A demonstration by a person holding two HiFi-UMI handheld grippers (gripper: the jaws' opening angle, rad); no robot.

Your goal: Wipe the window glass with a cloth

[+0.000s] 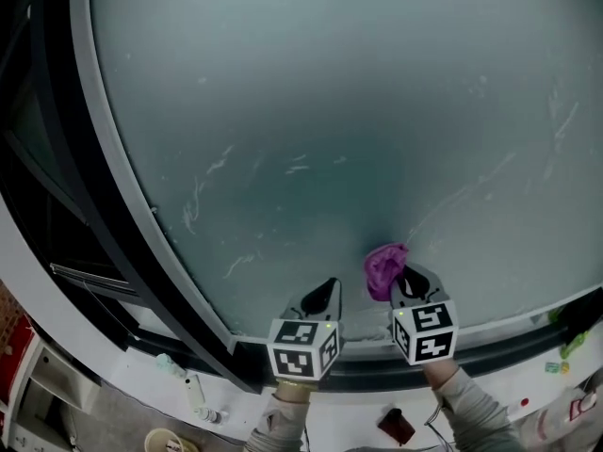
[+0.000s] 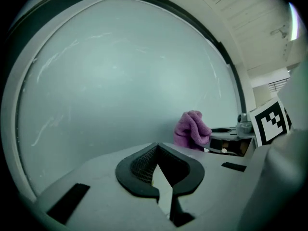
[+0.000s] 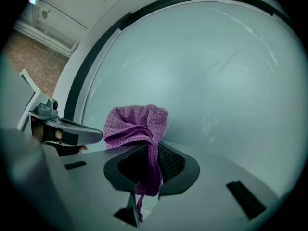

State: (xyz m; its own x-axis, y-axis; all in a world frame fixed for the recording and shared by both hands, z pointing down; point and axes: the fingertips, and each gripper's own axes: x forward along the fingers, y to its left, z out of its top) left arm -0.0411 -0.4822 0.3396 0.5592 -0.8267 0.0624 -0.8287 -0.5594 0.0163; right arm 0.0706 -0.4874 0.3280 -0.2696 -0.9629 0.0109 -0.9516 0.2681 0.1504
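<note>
Just one purple cloth (image 1: 384,267) in right hand-held gripper (image 3: 152,154); left hand-held gripper (image 2: 155,149) empty.

Count: 1 window pane (image 1: 311,111), 1 purple cloth (image 1: 384,268). 2 grippers: left gripper (image 1: 326,293), right gripper (image 1: 409,281). 2 marker cubes, one per gripper (image 1: 303,348) (image 1: 425,330). 2 sleeves (image 1: 280,424) (image 1: 466,398) at bottom edge. 1 dark cup (image 1: 397,426) on the floor below.

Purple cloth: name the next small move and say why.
Probably sweep the right hand-held gripper up and left across the window glass: it grips the purple cloth low on the pane, and white streaks show higher up.
</note>
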